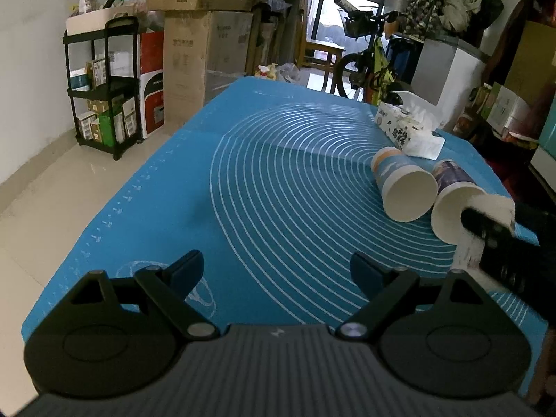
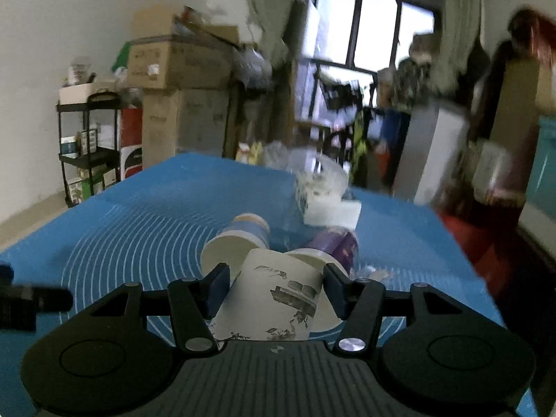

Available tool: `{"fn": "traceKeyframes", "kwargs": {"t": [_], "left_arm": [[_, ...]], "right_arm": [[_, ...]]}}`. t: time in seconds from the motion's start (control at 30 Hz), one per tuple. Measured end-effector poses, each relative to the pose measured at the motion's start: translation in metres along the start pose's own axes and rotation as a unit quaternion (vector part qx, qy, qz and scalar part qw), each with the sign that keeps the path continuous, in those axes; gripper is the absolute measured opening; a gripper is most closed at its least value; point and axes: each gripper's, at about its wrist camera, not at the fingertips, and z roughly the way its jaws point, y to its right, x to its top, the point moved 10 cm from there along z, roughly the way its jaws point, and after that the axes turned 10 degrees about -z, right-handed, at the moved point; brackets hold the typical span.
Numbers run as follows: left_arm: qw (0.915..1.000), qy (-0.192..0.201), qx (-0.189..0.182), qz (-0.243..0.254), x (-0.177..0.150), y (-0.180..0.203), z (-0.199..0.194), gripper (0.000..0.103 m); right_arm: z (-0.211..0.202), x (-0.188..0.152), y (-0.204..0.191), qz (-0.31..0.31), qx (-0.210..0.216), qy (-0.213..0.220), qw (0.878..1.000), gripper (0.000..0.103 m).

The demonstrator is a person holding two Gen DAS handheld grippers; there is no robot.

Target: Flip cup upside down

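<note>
My right gripper (image 2: 274, 290) is shut on a white paper cup with an ink drawing (image 2: 274, 299), held tilted above the blue mat (image 2: 156, 208). In the left wrist view this held cup (image 1: 486, 215) shows at the right edge with the right gripper's black finger (image 1: 493, 229) over it. A blue and orange cup (image 1: 399, 184) and a purple cup (image 1: 451, 180) lie on their sides on the mat, mouths toward me; both also show in the right wrist view, blue (image 2: 239, 239) and purple (image 2: 337, 246). My left gripper (image 1: 276, 274) is open and empty above the mat.
A tissue pack (image 1: 410, 128) lies behind the cups. The mat's left edge (image 1: 114, 208) drops to a tiled floor. A black shelf cart (image 1: 100, 87), stacked cardboard boxes (image 1: 205, 45) and a bicycle (image 1: 368, 59) stand beyond the table.
</note>
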Motion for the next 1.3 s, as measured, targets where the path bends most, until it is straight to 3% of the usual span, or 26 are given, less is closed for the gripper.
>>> {"fn": "traceKeyframes", "kwargs": {"t": [0.17,0.6,0.77,0.93,1.3], "left_arm": [[1.0,-0.003,-0.003,0.005,-0.007,0.0,-0.003,0.091],[0.9996,-0.01,-0.016,0.02,-0.026,0.013,-0.015,0.091],[0.9995,-0.012,-0.017,0.025,-0.032,0.015,-0.019,0.091],[0.9991,-0.019,-0.02,0.031,-0.04,0.018,-0.022,0.091],[0.9981,-0.011,-0.028,0.054,-0.054,0.037,-0.042,0.091]], "right_arm": [[-0.015,-0.018,-0.011,-0.007,0.011,-0.029,0.999,0.063],[-0.065,-0.045,-0.017,0.006,0.048,-0.024,0.999,0.061],[-0.07,-0.056,-0.027,-0.025,0.041,-0.02,0.999,0.061],[-0.069,-0.062,-0.022,0.002,0.06,-0.041,0.997,0.062],[-0.097,-0.057,-0.009,0.026,0.078,-0.031,0.996,0.091]]}}
